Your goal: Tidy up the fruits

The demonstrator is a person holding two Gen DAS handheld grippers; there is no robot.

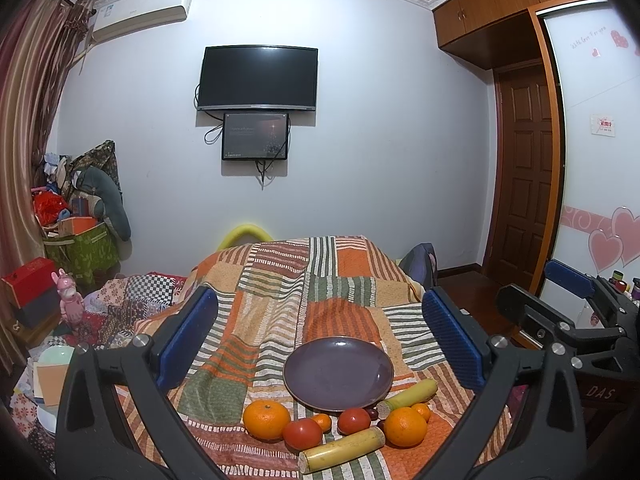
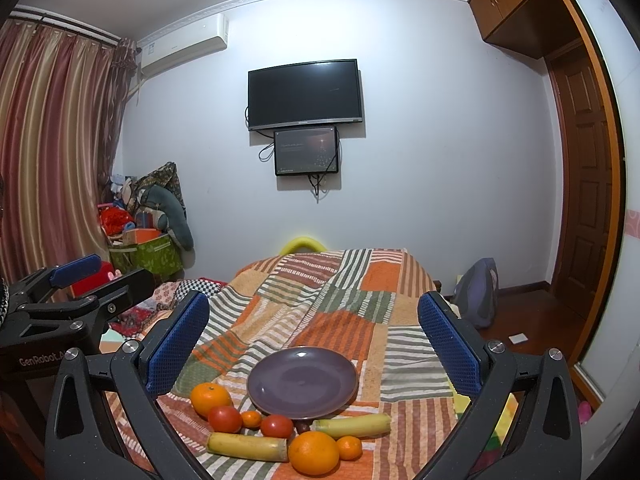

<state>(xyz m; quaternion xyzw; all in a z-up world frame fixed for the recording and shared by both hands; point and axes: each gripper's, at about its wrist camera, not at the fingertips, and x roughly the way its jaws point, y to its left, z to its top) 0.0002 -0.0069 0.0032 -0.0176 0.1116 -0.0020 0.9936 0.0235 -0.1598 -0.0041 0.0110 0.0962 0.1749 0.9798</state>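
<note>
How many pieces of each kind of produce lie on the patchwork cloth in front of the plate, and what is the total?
Large oranges: 2
Small mandarins: 2
Red tomatoes: 2
Yellow cane-like sticks: 2
Small dark fruits at the plate rim: at least 1, partly hidden
Total: at least 9

Bed w/ striped patchwork blanket (image 1: 280,300); on it purple plate (image 1: 338,374), 2 big oranges (image 1: 267,419), 2 tomatoes (image 1: 303,434), 2 yellow cane pcs (image 1: 342,450), small mandarins (image 2: 349,448).
</note>
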